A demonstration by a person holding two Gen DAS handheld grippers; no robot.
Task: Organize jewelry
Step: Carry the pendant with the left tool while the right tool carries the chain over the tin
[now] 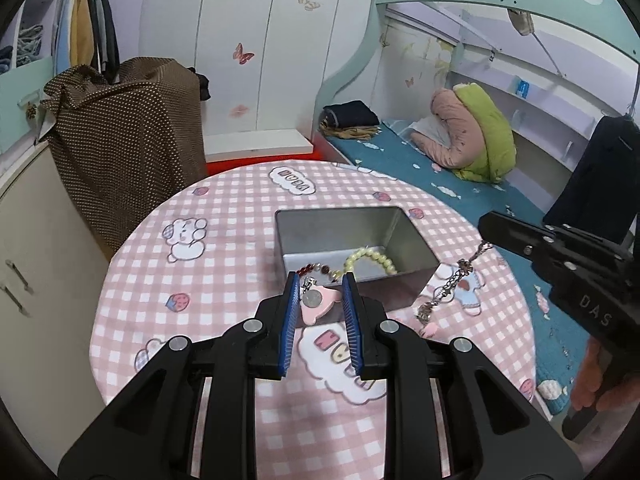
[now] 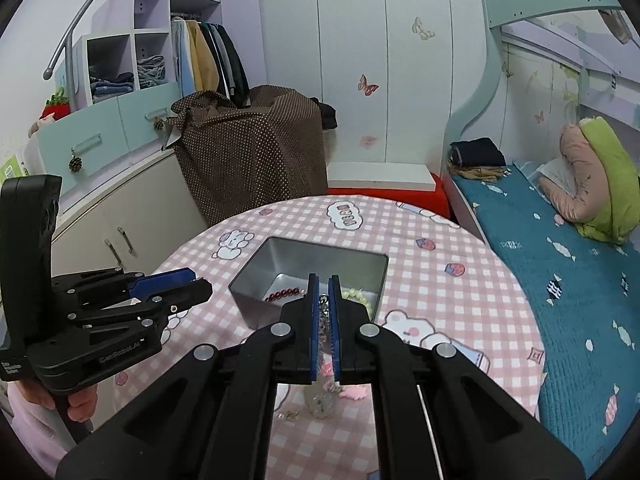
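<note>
In the left wrist view my left gripper (image 1: 321, 280) is shut on a pink charm with a round silver disc (image 1: 316, 302), held just before the near wall of the metal tin (image 1: 332, 228). Inside the tin lie a pale yellow bead bracelet (image 1: 370, 260) and a red bead bracelet (image 1: 316, 269). From the right my right gripper (image 1: 485, 222) is shut on a silver chain (image 1: 452, 284) that hangs down to a small pink charm (image 1: 428, 330). The right wrist view shows that gripper (image 2: 323, 280) pinching the chain (image 2: 325, 308) over the tin (image 2: 320, 256), with the left gripper (image 2: 198, 280) to its left.
The tin stands on a round table with a pink checked cloth (image 1: 224, 264). A bed with a blue sheet (image 1: 400, 160) runs along the right. A brown dotted cover (image 1: 128, 140) and a cream cabinet (image 1: 36, 264) stand to the left. A hand (image 2: 80, 404) grips the left handle.
</note>
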